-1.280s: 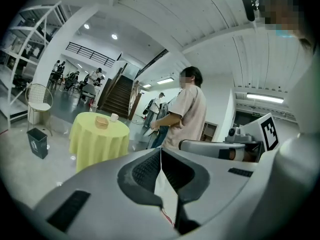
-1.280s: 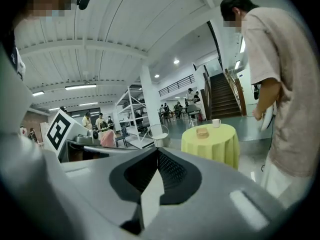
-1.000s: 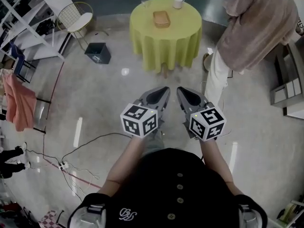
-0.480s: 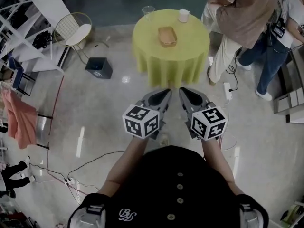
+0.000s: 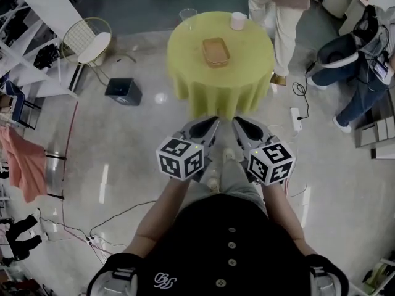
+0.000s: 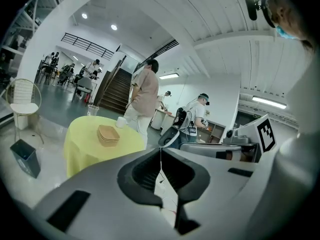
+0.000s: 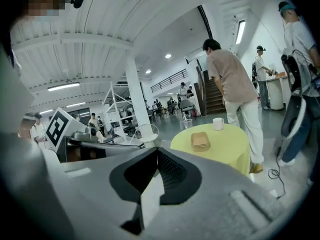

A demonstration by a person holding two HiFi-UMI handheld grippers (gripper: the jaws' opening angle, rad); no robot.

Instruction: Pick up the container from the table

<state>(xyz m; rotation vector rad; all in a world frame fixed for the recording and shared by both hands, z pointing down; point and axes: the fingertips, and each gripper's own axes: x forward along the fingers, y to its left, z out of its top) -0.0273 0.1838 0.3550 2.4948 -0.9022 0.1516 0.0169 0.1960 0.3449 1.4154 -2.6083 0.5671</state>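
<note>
container (image 5: 216, 51): I place it at the middle of the tabletop (image 5: 185, 54).
mug (image 5: 237, 21): far edge, right of the container.
cup (image 5: 187, 16): far-left edge, well apart from the mug.
box (image 5: 123, 91): on the floor, left of the tabletop.
chair (image 5: 87, 41): behind the box, further left.
my left gripper (image 5: 215, 122) and right gripper (image 5: 236, 122): side by side, before the near edge.
</note>
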